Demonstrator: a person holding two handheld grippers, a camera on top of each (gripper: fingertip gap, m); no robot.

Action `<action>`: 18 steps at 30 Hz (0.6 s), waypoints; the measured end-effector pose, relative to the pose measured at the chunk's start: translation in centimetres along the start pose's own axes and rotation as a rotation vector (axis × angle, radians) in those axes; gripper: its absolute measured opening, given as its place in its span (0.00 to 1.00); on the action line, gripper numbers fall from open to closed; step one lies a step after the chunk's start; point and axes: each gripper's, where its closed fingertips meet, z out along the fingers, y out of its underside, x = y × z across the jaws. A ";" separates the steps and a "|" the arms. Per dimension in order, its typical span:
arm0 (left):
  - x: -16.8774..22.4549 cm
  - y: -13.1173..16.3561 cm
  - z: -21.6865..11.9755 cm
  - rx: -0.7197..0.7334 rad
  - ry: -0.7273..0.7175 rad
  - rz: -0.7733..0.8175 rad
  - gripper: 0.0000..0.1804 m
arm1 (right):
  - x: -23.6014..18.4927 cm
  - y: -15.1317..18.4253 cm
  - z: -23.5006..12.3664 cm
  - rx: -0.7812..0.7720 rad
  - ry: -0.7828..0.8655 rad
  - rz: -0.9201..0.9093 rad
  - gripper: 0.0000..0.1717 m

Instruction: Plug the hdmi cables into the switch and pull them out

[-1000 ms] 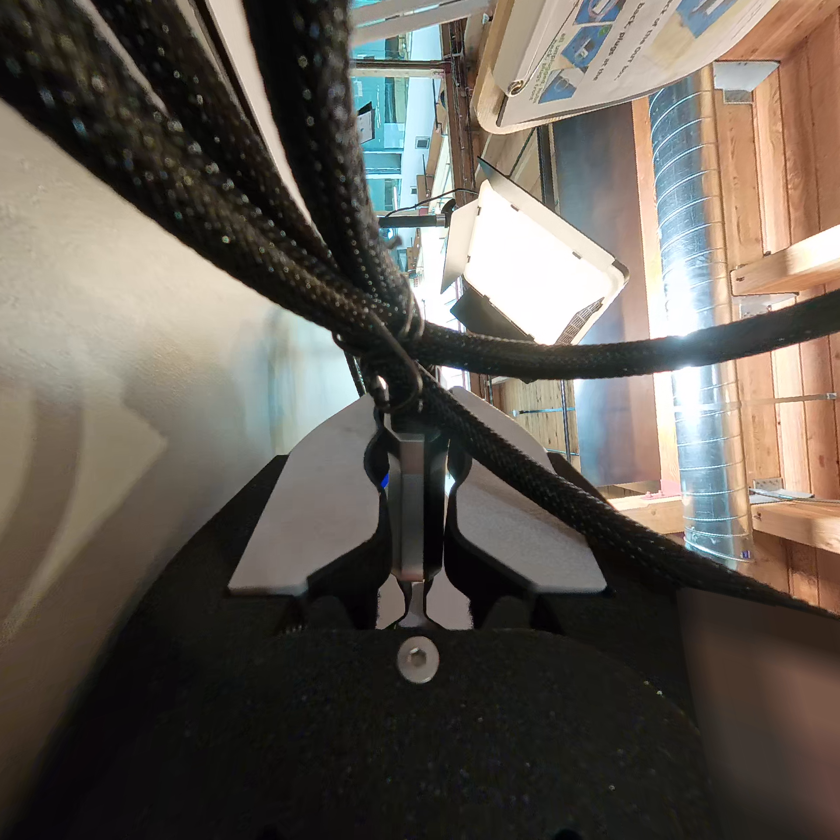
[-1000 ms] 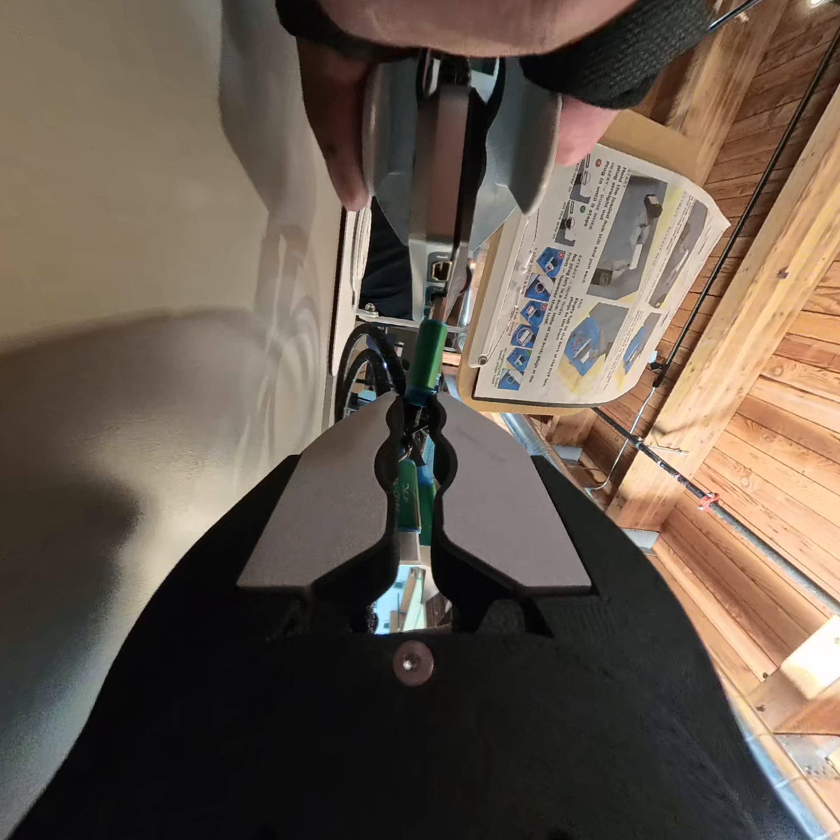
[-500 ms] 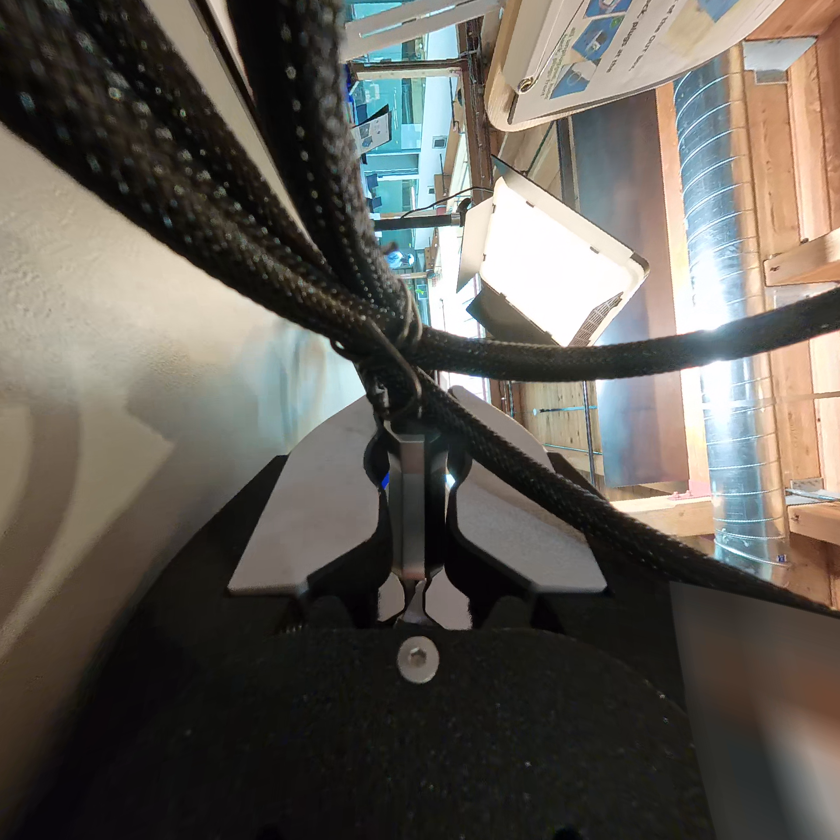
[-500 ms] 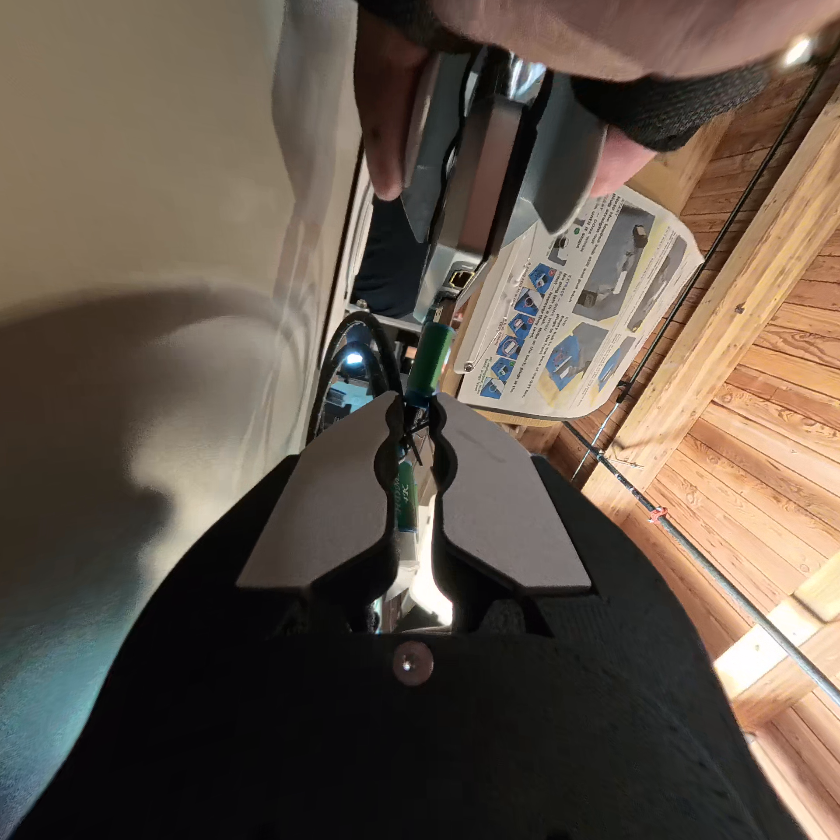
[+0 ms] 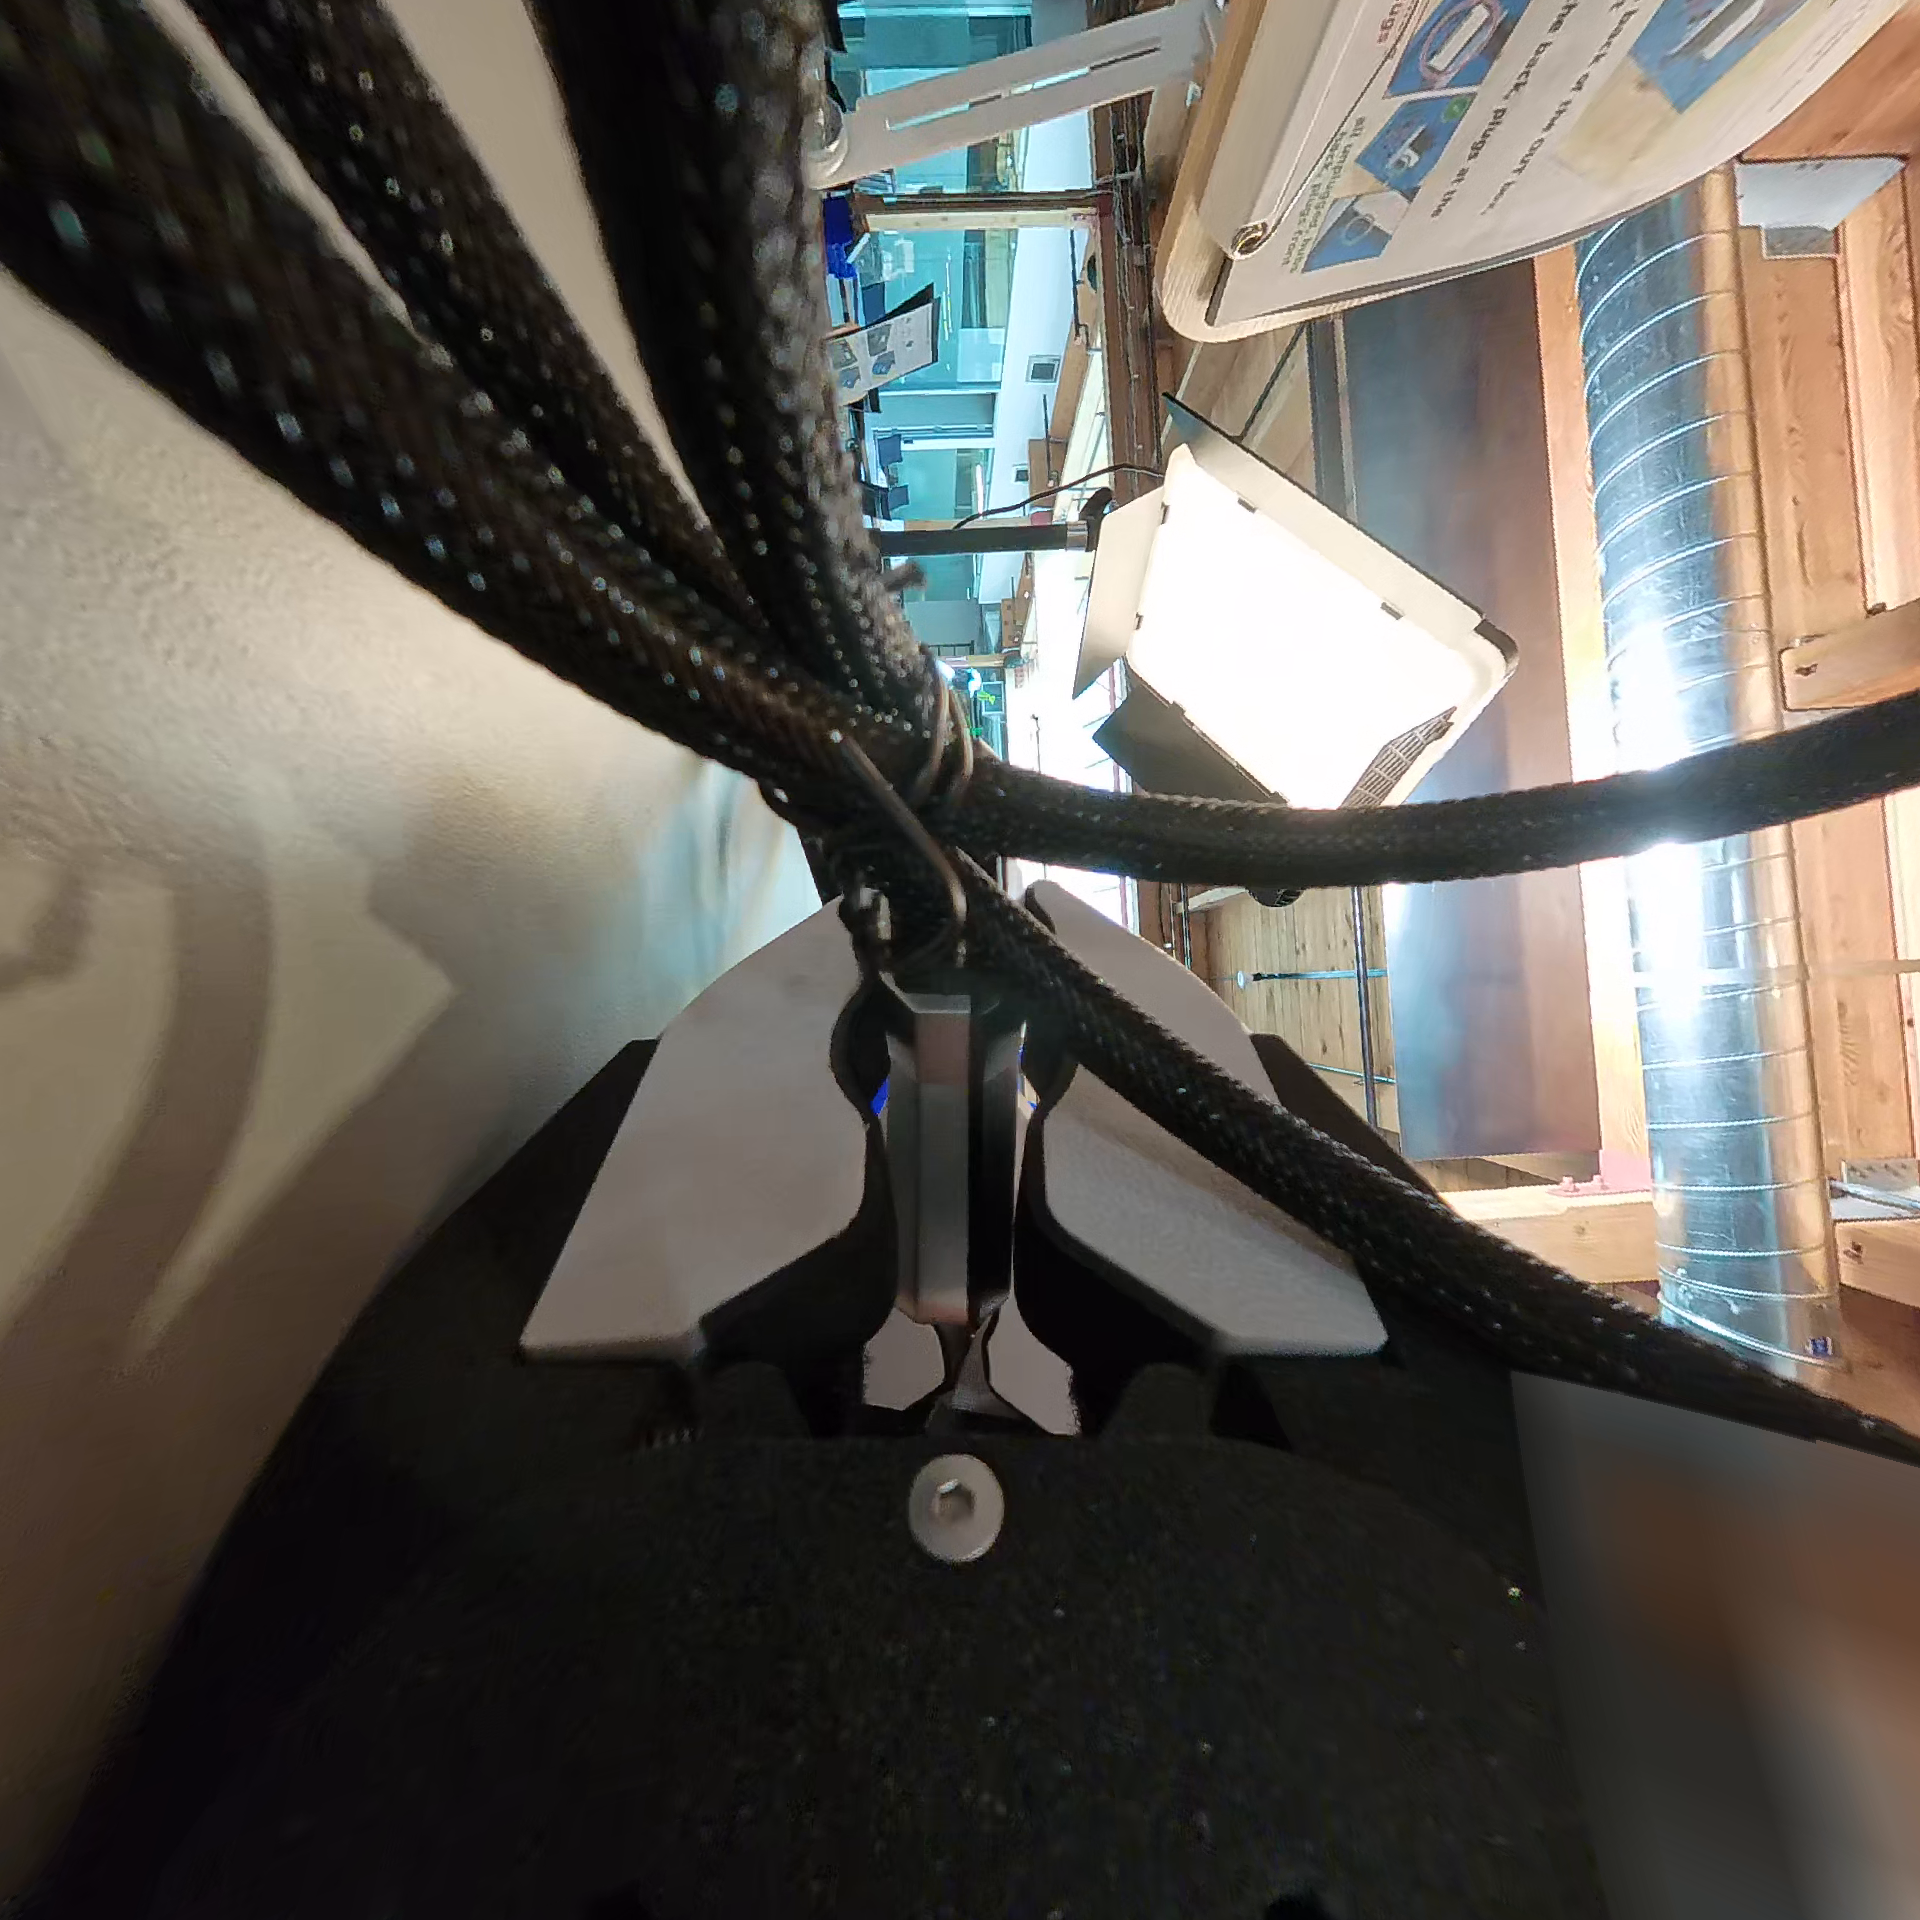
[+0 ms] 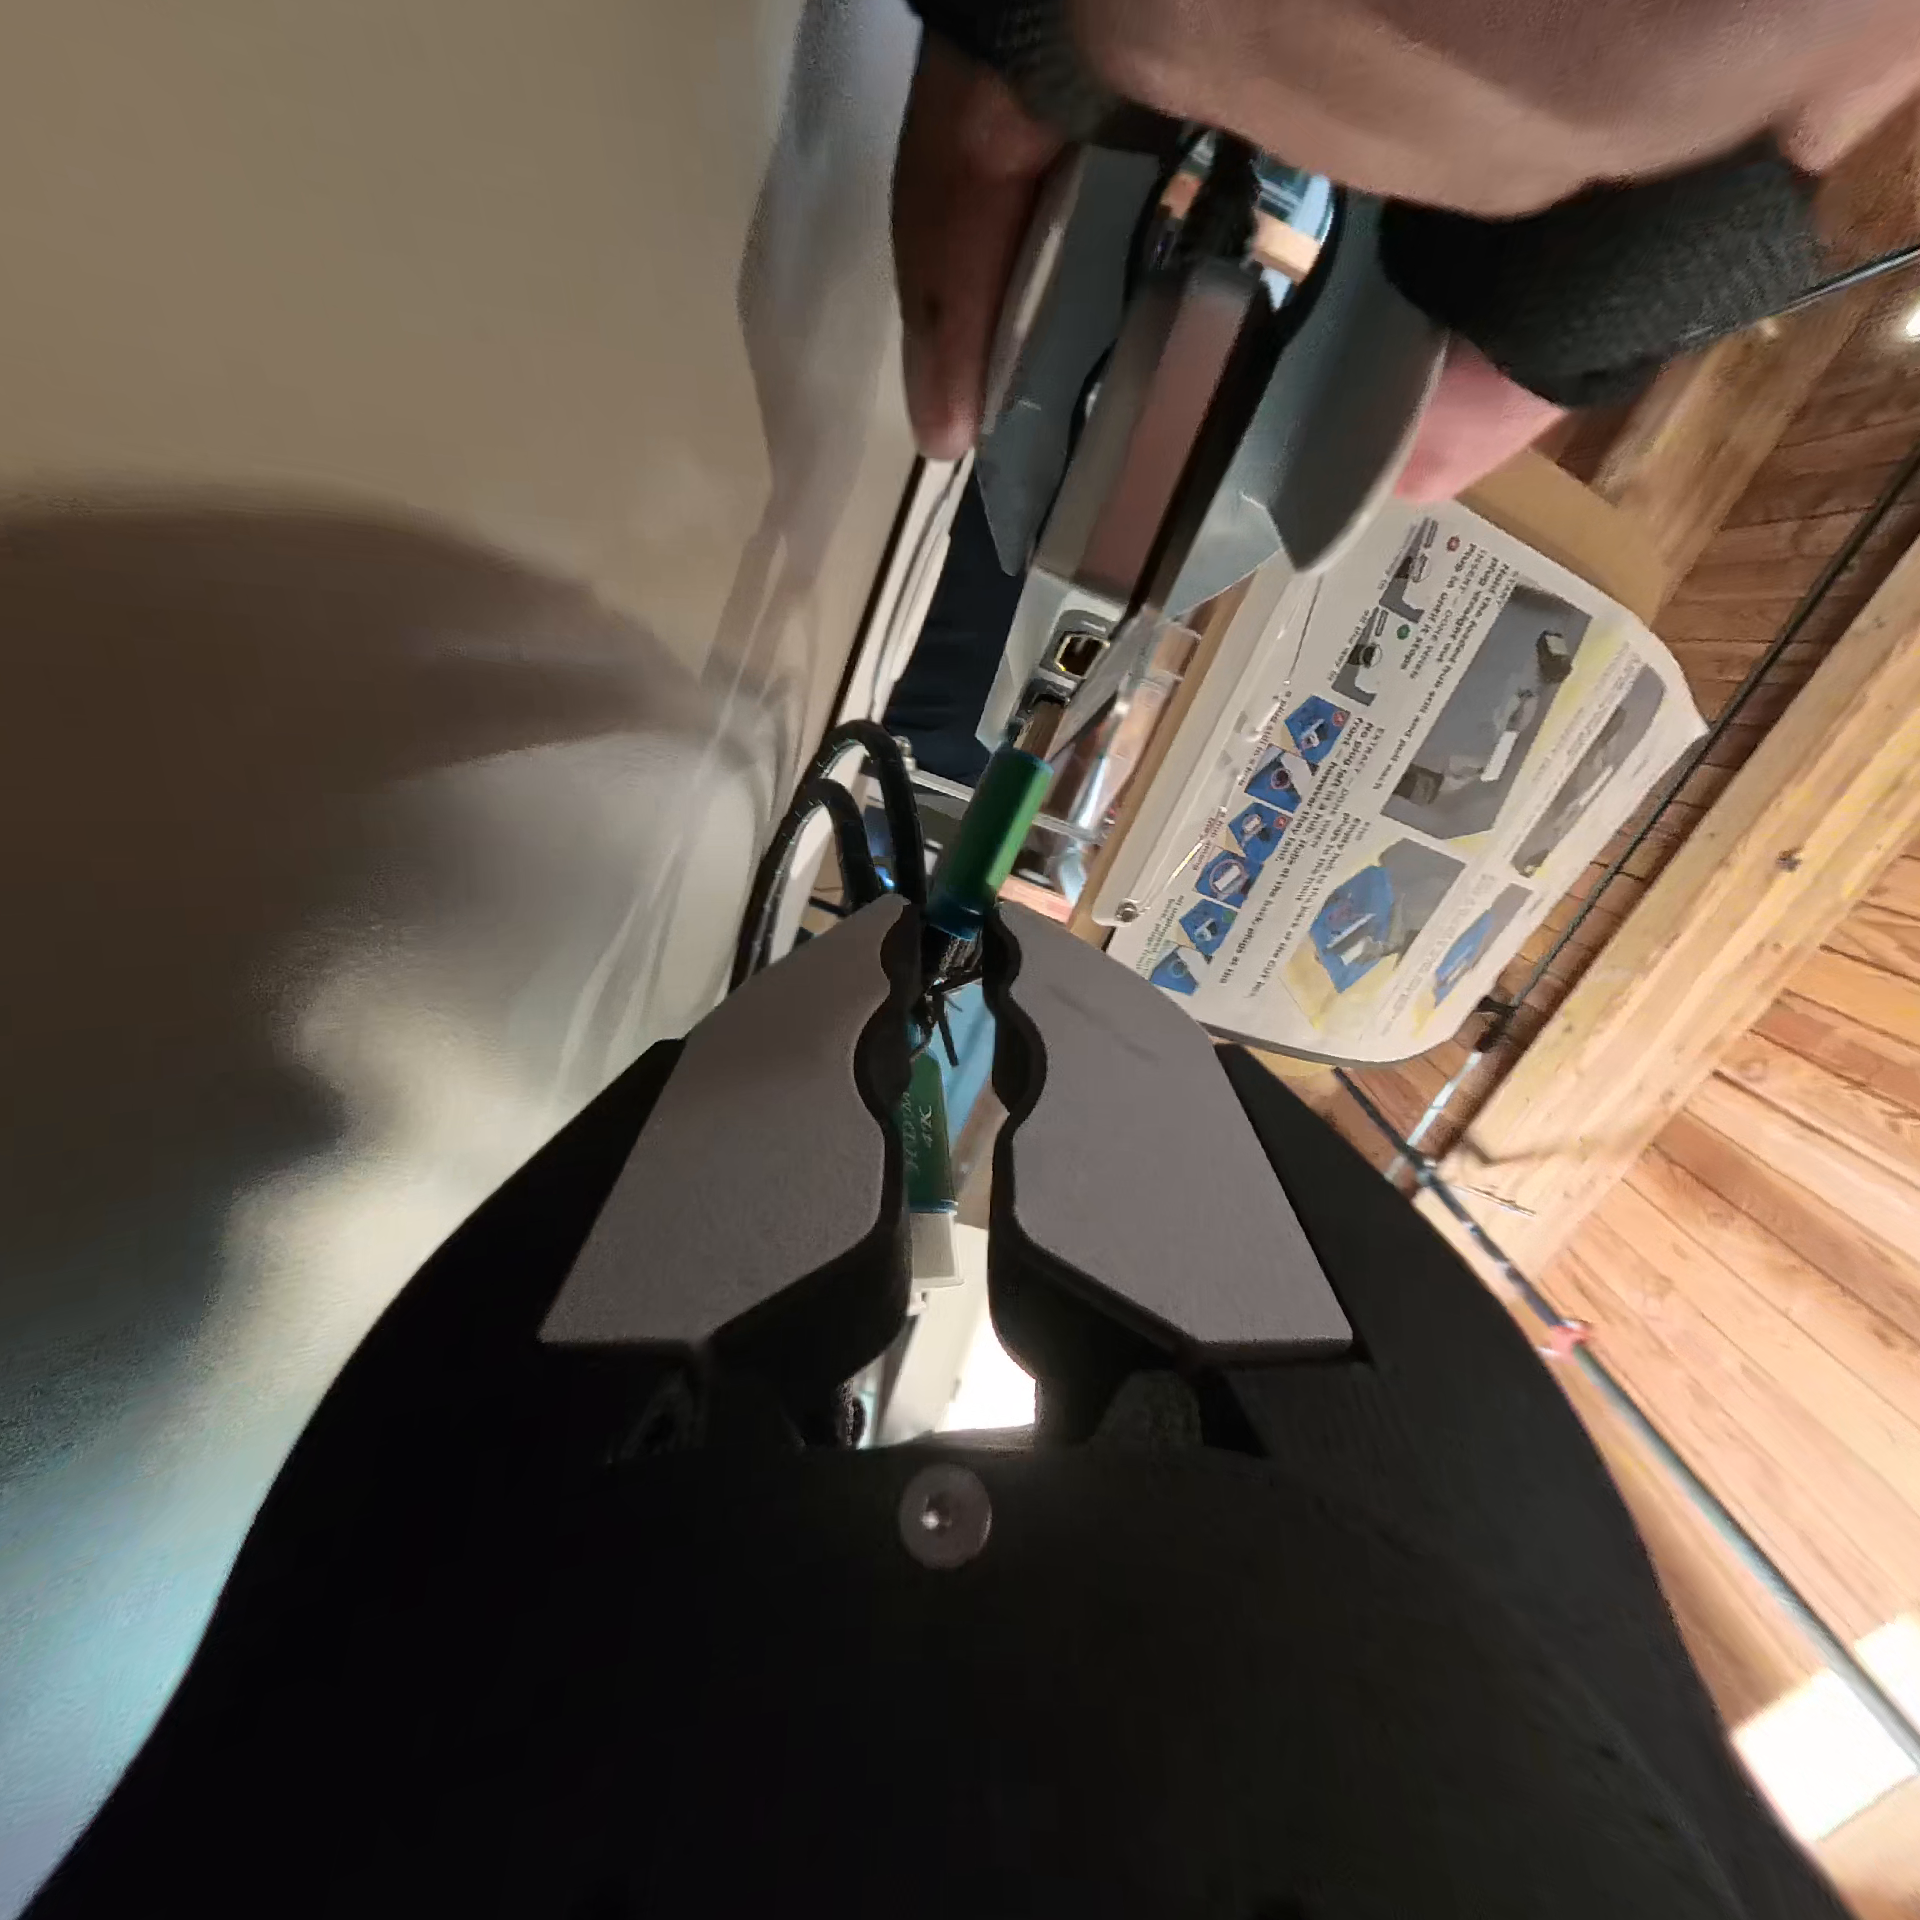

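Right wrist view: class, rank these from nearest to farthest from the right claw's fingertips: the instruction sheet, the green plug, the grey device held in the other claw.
1. green plug: at the tips of the right claw, just ahead.
2. grey device: beyond the plug, above, gripped by the other claw.
3. instruction sheet: behind, to the right, against the wooden wall.

The plug [image 6: 992, 831] sits between the right hand-held gripper [image 6: 948, 920] fingers — hub [image 6: 1132, 436] ahead, instruction sheet [image 6: 1403, 831] behind.
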 end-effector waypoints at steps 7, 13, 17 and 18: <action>0.1 0.0 0.2 0.011 -0.001 0.026 0.12 | -0.3 -0.1 -0.1 0.028 -0.043 0.115 0.06; -0.1 0.1 0.3 0.003 -0.017 0.036 0.12 | -0.5 -0.2 -0.1 0.044 -0.056 0.151 0.06; -0.3 0.2 0.4 -0.001 -0.027 0.038 0.12 | -0.6 -0.2 0.0 0.052 -0.044 0.116 0.07; -0.3 0.3 0.4 -0.006 -0.033 0.040 0.12 | -0.7 -0.2 -0.1 0.058 -0.041 0.100 0.07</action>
